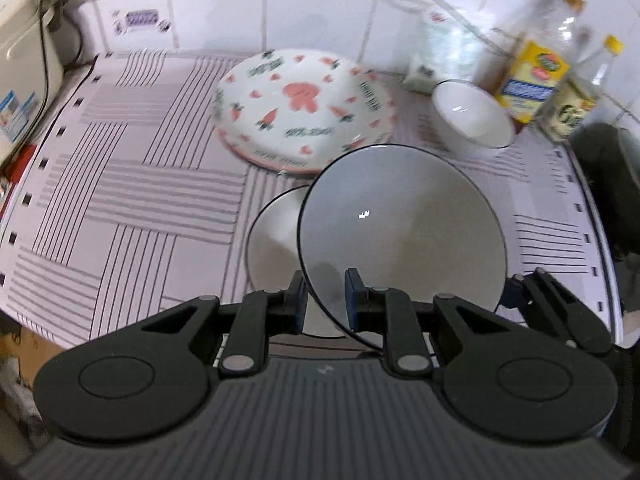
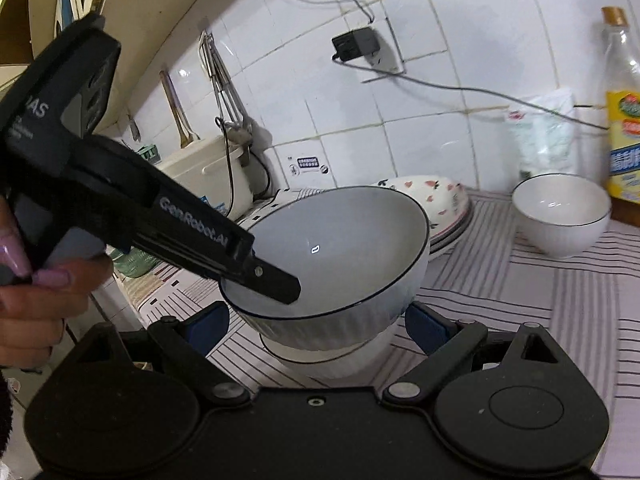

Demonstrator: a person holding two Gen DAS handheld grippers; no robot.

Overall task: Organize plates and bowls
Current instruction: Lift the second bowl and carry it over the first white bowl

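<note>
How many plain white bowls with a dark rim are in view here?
3. One bowl is gripped at its rim by the left gripper, above a second bowl on the striped mat. A third bowl stands near the bottles. Others may be hidden.

**Kitchen corner clutter, quick rundown**

The tabletop (image 1: 120,184) is covered in a pale cloth with grey stripe blocks running different ways. Behind it is a white tiled wall (image 2: 460,12) with a black plug adapter (image 2: 355,45) stuck in a socket and a thin cable trailing off to the right. There's a little purple sticker (image 1: 141,19) low on the tiles. A cream-coloured appliance (image 2: 208,172) sits at the far left corner, with some utensils (image 2: 224,80) hanging above it. On the right, against the wall, stand a clear bottle with a yellow label (image 1: 534,76), a second smaller bottle (image 1: 576,100) just beside it, and a whitish plastic bag (image 2: 546,136).
</note>
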